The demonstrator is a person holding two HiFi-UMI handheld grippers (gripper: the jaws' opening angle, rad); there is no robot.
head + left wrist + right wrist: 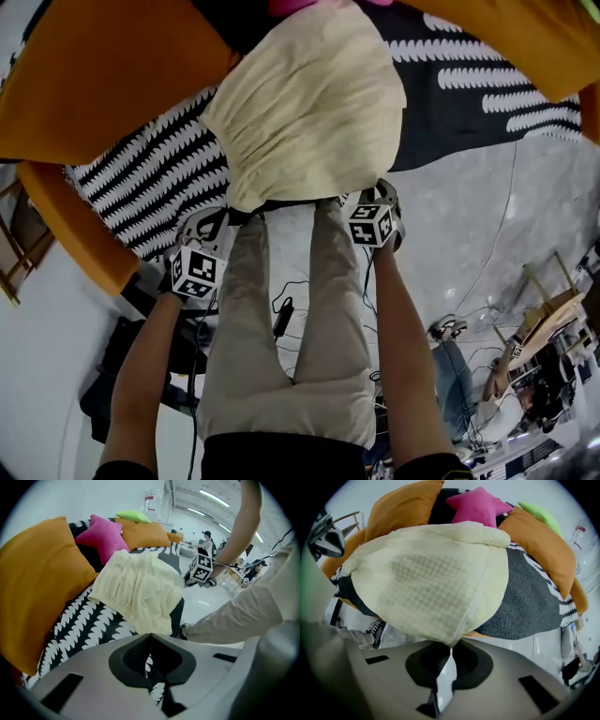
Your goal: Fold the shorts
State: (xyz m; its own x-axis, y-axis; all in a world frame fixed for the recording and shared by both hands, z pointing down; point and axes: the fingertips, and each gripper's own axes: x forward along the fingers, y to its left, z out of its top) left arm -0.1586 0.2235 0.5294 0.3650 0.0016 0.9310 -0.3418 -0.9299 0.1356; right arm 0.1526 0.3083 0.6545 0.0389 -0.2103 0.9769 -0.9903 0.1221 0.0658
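Cream shorts [309, 103] lie spread on a black-and-white patterned sofa seat [155, 192], with the gathered waistband toward the left. My left gripper [223, 217] sits at their near left corner. In the left gripper view its jaws [150, 637] are shut, and the edge of the shorts [140, 588] meets their tips. My right gripper [378, 194] is at the near right corner. The right gripper view shows its jaws [451, 648] shut on the hem point of the shorts [426, 578], which runs down into the tips.
Orange pillows [103, 75] flank the seat, with a pink star pillow [101, 534] and a green one [133, 515] behind. My legs [291, 328] stand against the sofa front. Cables [281, 314] lie on the floor; a wooden frame [19, 244] stands at the left.
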